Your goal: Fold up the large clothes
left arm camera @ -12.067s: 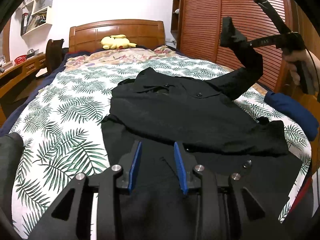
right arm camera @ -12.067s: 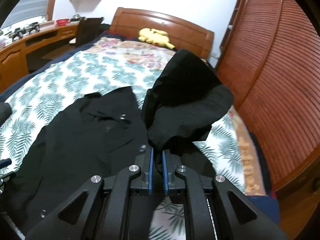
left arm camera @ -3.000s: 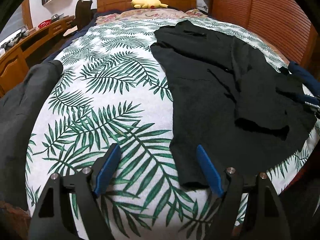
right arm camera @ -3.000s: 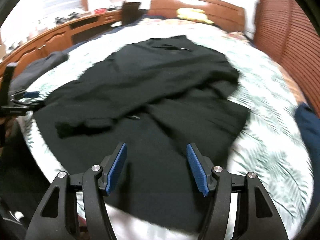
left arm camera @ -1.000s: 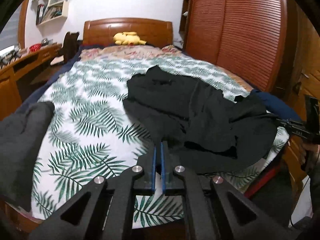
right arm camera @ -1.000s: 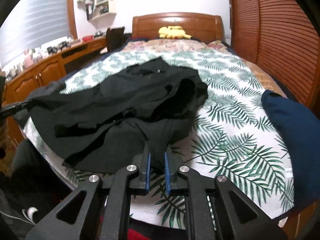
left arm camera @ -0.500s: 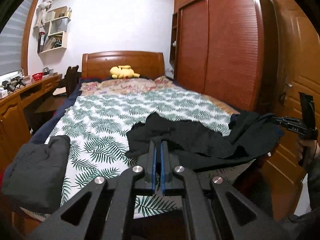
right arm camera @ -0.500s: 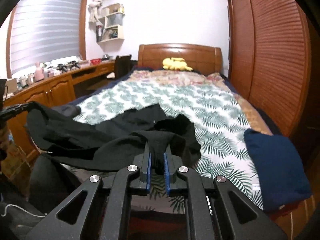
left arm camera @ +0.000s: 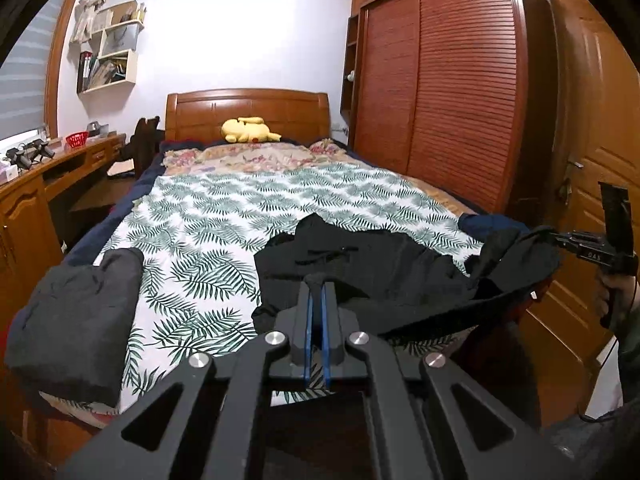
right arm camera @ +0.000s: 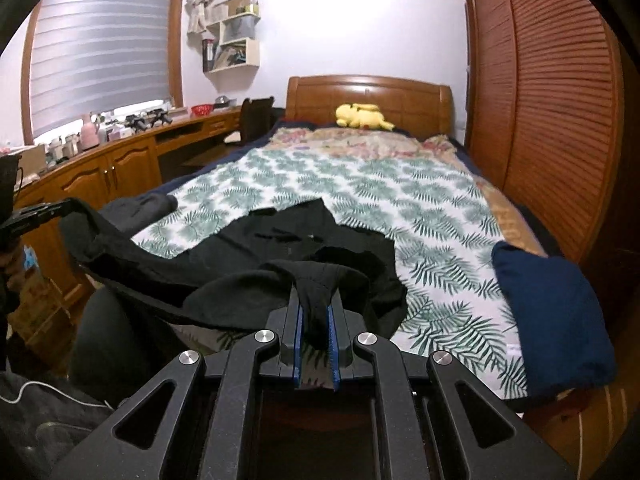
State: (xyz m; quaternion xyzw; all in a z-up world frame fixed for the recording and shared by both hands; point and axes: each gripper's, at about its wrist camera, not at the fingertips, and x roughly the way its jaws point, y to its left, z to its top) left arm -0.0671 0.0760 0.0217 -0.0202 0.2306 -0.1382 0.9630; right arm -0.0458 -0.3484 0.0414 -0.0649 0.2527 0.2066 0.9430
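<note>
A large black garment [left arm camera: 380, 264] [right arm camera: 256, 256] hangs stretched between my two grippers at the foot of the bed, its far part still lying on the leaf-print bedspread [left arm camera: 248, 216]. My left gripper [left arm camera: 316, 286] is shut on one bottom corner of the cloth. My right gripper [right arm camera: 316, 288] is shut on the other corner, with a fold of cloth bunched between its blue pads [right arm camera: 298, 344]. In the left wrist view the right gripper [left arm camera: 560, 238] shows at the far right. The left gripper [right arm camera: 64, 206] shows at the far left in the right wrist view.
A dark grey folded garment [left arm camera: 76, 316] lies at the bed's near left corner and a navy folded one [right arm camera: 556, 312] at the near right. A yellow plush toy [left arm camera: 248, 130] rests by the headboard. A wooden desk [right arm camera: 100, 176] runs along the left, a louvred wardrobe [left arm camera: 440, 92] along the right.
Both grippers have risen and drawn back from the bed with the garment's bottom edge, lifting it off the bedspread and pulling it toward the foot. Over the last half second little has moved.
</note>
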